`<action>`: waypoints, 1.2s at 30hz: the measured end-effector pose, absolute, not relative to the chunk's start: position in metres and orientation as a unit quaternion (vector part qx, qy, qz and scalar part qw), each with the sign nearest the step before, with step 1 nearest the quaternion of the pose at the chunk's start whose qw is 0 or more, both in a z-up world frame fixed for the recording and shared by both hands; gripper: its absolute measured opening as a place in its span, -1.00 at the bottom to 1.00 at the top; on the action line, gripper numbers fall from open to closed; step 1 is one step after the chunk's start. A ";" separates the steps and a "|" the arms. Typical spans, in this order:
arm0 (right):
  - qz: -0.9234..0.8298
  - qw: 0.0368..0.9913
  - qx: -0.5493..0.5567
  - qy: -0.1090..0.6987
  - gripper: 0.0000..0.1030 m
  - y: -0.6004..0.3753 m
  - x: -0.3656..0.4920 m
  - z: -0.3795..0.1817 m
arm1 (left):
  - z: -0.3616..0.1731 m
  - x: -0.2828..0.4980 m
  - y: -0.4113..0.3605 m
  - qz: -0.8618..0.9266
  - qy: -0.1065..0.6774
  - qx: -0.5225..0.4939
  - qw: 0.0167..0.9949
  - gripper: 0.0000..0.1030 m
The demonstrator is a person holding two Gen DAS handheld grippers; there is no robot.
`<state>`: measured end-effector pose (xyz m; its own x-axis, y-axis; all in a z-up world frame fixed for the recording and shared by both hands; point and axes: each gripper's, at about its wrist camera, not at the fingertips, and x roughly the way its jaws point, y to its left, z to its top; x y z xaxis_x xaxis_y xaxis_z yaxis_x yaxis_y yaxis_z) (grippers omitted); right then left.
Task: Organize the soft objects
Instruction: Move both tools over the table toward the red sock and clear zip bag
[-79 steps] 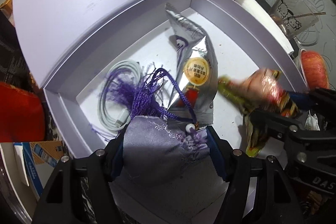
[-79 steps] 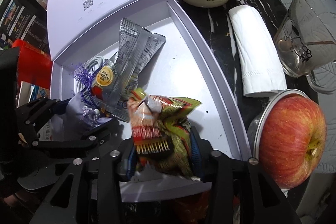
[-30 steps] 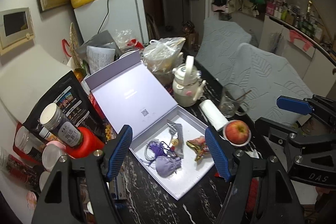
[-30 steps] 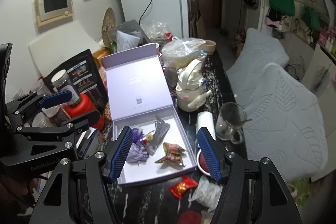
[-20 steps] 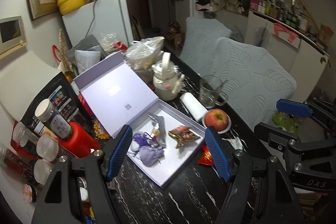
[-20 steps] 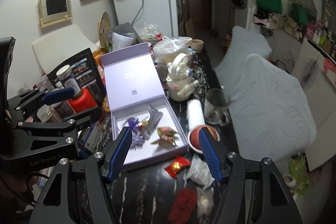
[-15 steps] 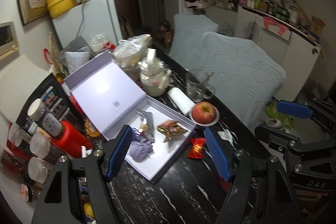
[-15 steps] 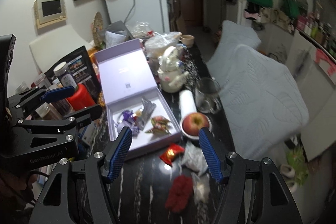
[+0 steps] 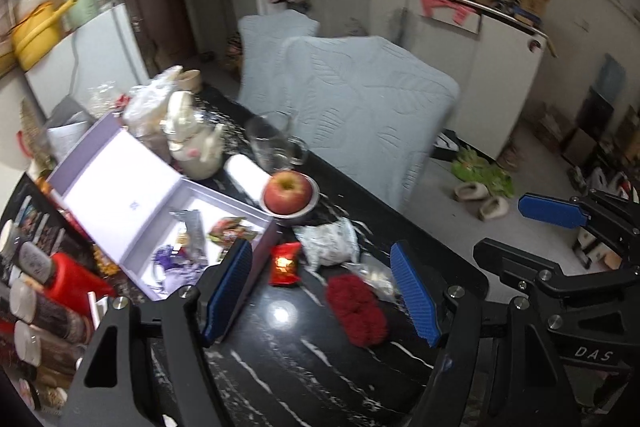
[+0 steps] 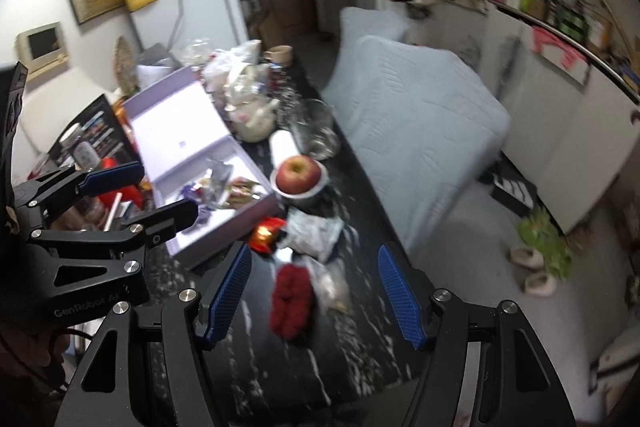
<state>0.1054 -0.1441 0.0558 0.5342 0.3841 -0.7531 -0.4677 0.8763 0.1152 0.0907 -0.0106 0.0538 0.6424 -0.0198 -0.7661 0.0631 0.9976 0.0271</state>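
"DAS" lettering on right tool (image 9: 584, 239); "GenRobot" on left tool (image 10: 140, 193).

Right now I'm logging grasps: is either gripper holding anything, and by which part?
Nothing is held. The left gripper and right gripper both stand open and empty above the table.
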 end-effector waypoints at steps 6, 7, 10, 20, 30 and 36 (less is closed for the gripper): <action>0.202 0.874 -0.029 0.441 0.29 -0.177 0.101 0.038 | 0.026 0.096 -0.027 -0.050 0.446 0.017 0.894 0.39; 0.196 0.873 -0.026 0.446 0.29 -0.181 0.101 0.034 | 0.022 0.097 -0.028 -0.052 0.450 0.016 0.892 0.39; 0.179 0.867 -0.017 0.464 0.29 -0.192 0.101 0.019 | 0.005 0.099 -0.030 -0.051 0.465 0.011 0.884 0.39; 0.183 0.835 -0.002 0.519 0.29 -0.198 0.099 -0.035 | -0.056 0.100 -0.027 -0.057 0.521 -0.001 0.852 0.39; 0.206 0.800 -0.007 0.564 0.29 -0.185 0.110 -0.092 | -0.109 0.105 -0.017 -0.063 0.559 -0.015 0.827 0.38; 0.212 0.781 -0.019 0.586 0.29 -0.175 0.123 -0.123 | -0.138 0.119 -0.017 -0.060 0.583 -0.012 0.810 0.38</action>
<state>0.1226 -0.1751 -0.1232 0.2221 0.3099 -0.9245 -0.3536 0.9092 0.2198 0.1194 -0.0168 -0.1380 0.3124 -0.1110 -0.9435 0.0837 0.9925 -0.0891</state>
